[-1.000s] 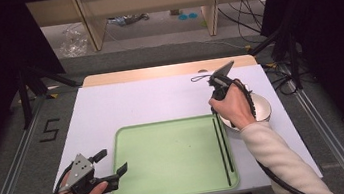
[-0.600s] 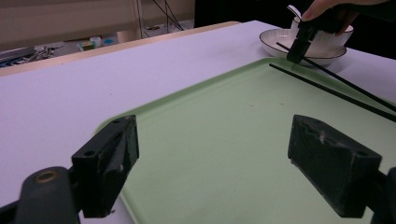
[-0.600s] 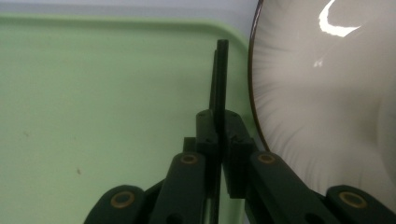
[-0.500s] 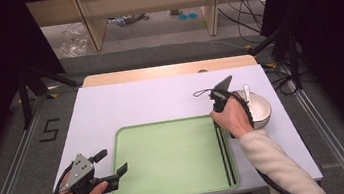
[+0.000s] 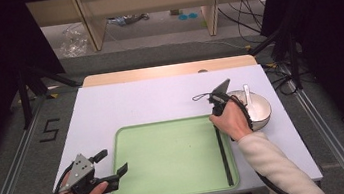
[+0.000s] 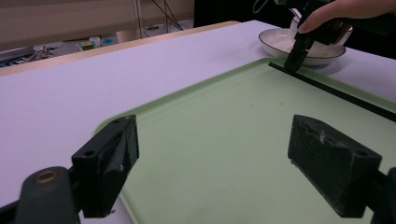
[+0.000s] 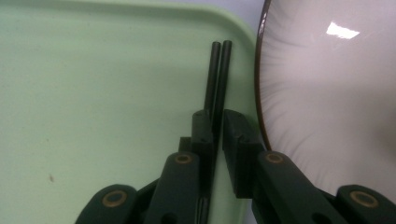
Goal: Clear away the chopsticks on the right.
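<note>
Pair of black chopsticks [image 5: 223, 153]: thin, round, matte. They lie flat and side by side, touching, on the green tray [image 5: 168, 158] along its 3 o'clock rim, running 12-to-6 in the high view. The 12 o'clock ends (seen close in the right gripper view [image 7: 219, 79]) sit just short of the tray's far corner, with the white bowl [image 5: 257, 108] just past the rim at 3 o'clock. The 6 o'clock ends reach near the tray's near rim.
</note>
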Demonstrator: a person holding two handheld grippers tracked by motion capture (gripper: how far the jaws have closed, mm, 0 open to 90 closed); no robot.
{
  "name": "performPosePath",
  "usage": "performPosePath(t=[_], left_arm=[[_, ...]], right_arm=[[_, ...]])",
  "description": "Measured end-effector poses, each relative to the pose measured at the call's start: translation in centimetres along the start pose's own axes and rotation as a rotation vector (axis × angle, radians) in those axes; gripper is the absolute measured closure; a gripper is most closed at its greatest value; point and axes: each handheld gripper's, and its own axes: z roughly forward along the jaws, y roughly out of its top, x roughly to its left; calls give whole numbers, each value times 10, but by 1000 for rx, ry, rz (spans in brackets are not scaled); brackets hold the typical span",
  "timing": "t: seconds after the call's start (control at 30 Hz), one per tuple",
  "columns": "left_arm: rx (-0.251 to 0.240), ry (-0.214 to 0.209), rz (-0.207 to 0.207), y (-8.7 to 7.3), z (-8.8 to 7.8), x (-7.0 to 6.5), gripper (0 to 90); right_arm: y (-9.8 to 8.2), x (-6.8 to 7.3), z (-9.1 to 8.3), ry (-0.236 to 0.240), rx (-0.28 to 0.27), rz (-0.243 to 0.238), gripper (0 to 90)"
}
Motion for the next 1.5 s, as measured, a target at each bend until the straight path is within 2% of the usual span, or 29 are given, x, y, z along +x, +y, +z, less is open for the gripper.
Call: performPosePath(t=[0.03, 0.07, 0.13, 0.17, 0.2, 0.23, 0.33, 0.37, 0.4, 0.47, 0.5, 0.53, 0.57, 0.6, 0.63, 0.73, 0.8, 0.83, 0.87, 0.93, 0.97, 1.1, 1.13, 1.27, 1.3, 1.33, 1.4, 1.5], left_arm=[[0, 1, 0, 0, 0, 0, 163], [0, 1, 1, 0, 0, 0, 162], [0, 1, 1, 0, 0, 0, 162], [0, 1, 1, 0, 0, 0, 163], [0, 1, 1, 0, 0, 0, 163], [0, 3, 0, 0, 0, 0, 162], [1, 4, 2, 0, 0, 0, 162], [1, 4, 2, 0, 0, 0, 163], [6, 9, 6, 0, 0, -1, 162], [7, 10, 6, 0, 0, -1, 162], [7, 10, 6, 0, 0, -1, 162], [9, 10, 7, 0, 0, -1, 162], [9, 10, 7, 0, 0, -1, 163], [9, 11, 7, 0, 0, -1, 163], [9, 11, 7, 0, 0, -1, 163], [11, 12, 11, 0, 0, 0, 162], [12, 11, 11, 0, -1, 0, 162], [12, 12, 12, 0, -1, 0, 162], [11, 12, 12, 0, -1, 0, 162], [11, 12, 11, 0, -1, 0, 162], [11, 13, 5, 0, -1, -1, 162], [14, 14, 14, 0, -1, 0, 162], [14, 15, 13, 0, -1, 0, 162], [14, 15, 14, 0, -1, 0, 162], [13, 16, 8, 0, -1, 0, 162], [12, 17, 13, 0, -1, 0, 162], [12, 17, 12, 0, -1, 0, 162], [14, 18, 15, 0, -1, 0, 162]], right_arm=[[-1, -2, -1, 5, -2, -34, 817], [-2, -1, -2, 13, -24, -29, 803], [-5, -1, -6, 12, -49, -49, 792], [-5, -1, -6, 12, -49, -49, 792], [-7, -1, -9, 27, -62, -54, 776], [-11, -6, -13, 62, -158, -148, 744], [-21, -12, -24, 99, -265, -228, 697], [-21, -12, -24, 99, -265, -228, 697], [-29, -16, -29, 108, -339, -303, 663], [-40, -18, -32, 126, -422, -340, 627], [-40, -18, -32, 126, -422, -340, 627], [-47, -26, -35, 167, -499, -434, 611], [-47, -26, -35, 167, -499, -434, 611], [-51, -28, -36, 192, -515, -445, 599], [-58, -33, -41, 206, -544, -484, 561], [-67, -38, -43, 189, -630, -538, 505], [-75, -41, -46, 215, -646, -537, 469], [-77, -44, -45, 205, -694, -573, 455], [-80, -46, -46, 229, -711, -567, 442], [-87, -51, -48, 239, -742, -574, 420], [-91, -51, -49, 249, -757, -552, 417], [-105, -59, -51, 270, -817, -582, 391], [-108, -61, -51, 283, -809, -589, 383], [-119, -66, -47, 277, -834, -607, 372], [-125, -69, -44, 288, -841, -616, 370], [-128, -71, -44, 274, -852, -621, 364], [-131, -73, -43, 275, -848, -623, 362], [-143, -81, -42, 274, -884, -618, 364]])
